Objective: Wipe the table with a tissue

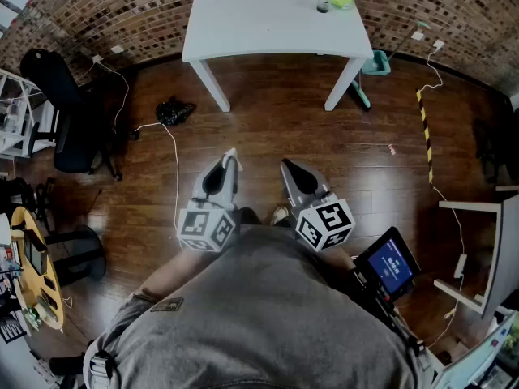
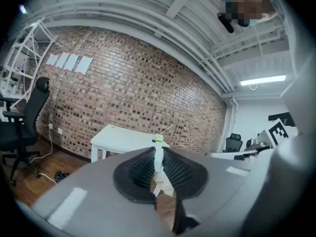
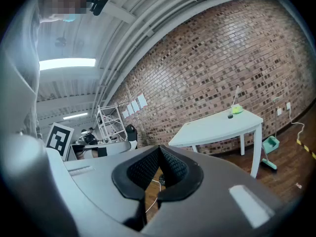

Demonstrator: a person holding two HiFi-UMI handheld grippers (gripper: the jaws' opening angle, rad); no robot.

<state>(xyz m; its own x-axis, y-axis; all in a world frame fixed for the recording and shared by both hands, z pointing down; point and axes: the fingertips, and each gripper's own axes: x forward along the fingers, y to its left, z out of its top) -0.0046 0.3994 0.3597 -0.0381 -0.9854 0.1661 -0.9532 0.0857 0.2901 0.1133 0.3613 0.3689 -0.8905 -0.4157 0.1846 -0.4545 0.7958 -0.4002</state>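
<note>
Black chair (image 1: 69,112): on the wood floor, well left of the white table (image 1: 268,19).
Dark clump (image 1: 173,110): on the floor, near the table's near-left leg.
Left gripper (image 1: 231,162): close to the person's body, well short of the table's near edge and aimed toward it; its jaws are pressed together on the tissue.
Tissue (image 2: 158,161): a thin white strip pinched between the left jaws, well apart from the table.
Right gripper (image 1: 285,167): also well short of the table's near edge; jaws closed tip to tip with nothing between them.
Green object (image 1: 339,0): on the table's far-right corner, with a small dark thing (image 1: 323,7) just left of it.
Teal dustpan (image 1: 375,61): on the floor beside the table's right legs.
</note>
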